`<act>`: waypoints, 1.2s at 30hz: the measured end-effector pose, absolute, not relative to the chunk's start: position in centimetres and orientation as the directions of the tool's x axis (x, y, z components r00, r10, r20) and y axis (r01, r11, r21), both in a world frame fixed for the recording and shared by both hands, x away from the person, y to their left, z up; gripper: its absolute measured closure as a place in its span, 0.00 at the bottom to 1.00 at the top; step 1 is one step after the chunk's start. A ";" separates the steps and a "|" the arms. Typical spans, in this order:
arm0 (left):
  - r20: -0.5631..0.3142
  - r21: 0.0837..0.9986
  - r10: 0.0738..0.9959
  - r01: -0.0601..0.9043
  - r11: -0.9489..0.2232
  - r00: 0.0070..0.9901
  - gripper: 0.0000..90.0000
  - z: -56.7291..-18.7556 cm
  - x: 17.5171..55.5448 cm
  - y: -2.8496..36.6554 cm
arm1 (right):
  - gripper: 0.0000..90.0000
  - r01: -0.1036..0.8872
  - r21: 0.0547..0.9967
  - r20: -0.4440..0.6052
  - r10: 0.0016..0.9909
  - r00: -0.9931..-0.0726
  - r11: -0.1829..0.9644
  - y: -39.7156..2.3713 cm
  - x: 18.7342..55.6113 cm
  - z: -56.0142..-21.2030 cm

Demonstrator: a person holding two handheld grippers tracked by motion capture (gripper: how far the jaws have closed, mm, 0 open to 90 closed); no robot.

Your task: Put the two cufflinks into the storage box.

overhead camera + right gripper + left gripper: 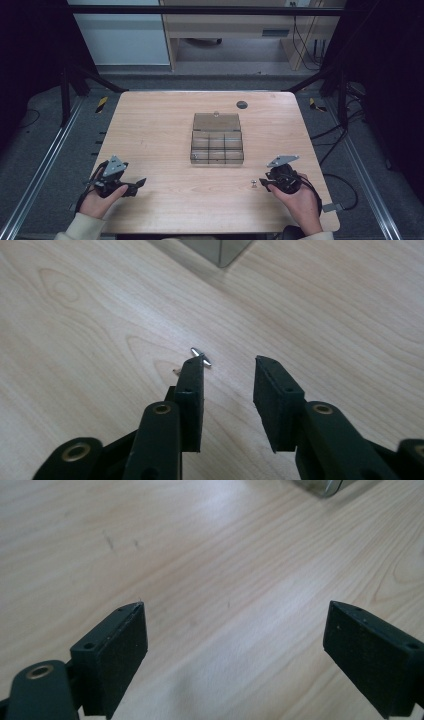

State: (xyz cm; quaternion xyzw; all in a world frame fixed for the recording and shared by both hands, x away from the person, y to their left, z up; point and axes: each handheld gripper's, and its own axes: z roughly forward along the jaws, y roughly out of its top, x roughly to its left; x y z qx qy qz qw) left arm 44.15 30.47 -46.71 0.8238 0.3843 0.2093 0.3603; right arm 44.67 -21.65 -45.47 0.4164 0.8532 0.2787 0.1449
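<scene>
Low in the high view, the left gripper [140, 184] sits at the lower left of the frame in the person's left hand [97, 200], a pale sleeve [82, 227] just behind it. Its own view shows the jaws spread wide over bare wood, nothing between them, with one corner of the clear box poking in at the top right.

Over at the lower right, the right gripper [261, 184] rests in the right hand [302, 205], pointing toward the middle of the frame. Right off its tip lies the small metal screw [254, 183], on the table [165, 200]. In the right gripper view the jaws stand partly apart with a clear gap, and the screw [200, 356] peeks out just beyond the tip of the left-hand jaw, outside the gap, not pinched. I can't tell whether that jaw tip touches it.

Further up, at the centre of the frame, sits the clear compartment box [217, 145], lid thrown open toward the top of the picture. A tiny metal piece [195, 157] shows in its lower-left compartment. Beyond that, near the table's top edge, a dark round disc [242, 104].

No writing or brand that I can read anywhere.
</scene>
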 end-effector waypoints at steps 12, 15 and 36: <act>0.043 0.791 0.824 0.485 -0.373 0.565 0.12 -46.2 44.2 32.1 | 0.80 0.601 0.555 0.019 0.713 -0.701 0.576 -20.8 45.3 -46.2; 0.053 0.789 0.819 0.479 -0.385 0.571 0.12 -46.1 44.2 31.8 | 0.80 0.582 0.519 -0.002 0.682 -0.731 0.626 -20.2 45.8 -46.6; 0.076 0.774 0.818 0.483 -0.409 0.570 0.14 -46.1 44.3 31.6 | 0.98 0.559 0.434 -0.011 0.625 -0.781 0.706 -18.0 46.3 -47.4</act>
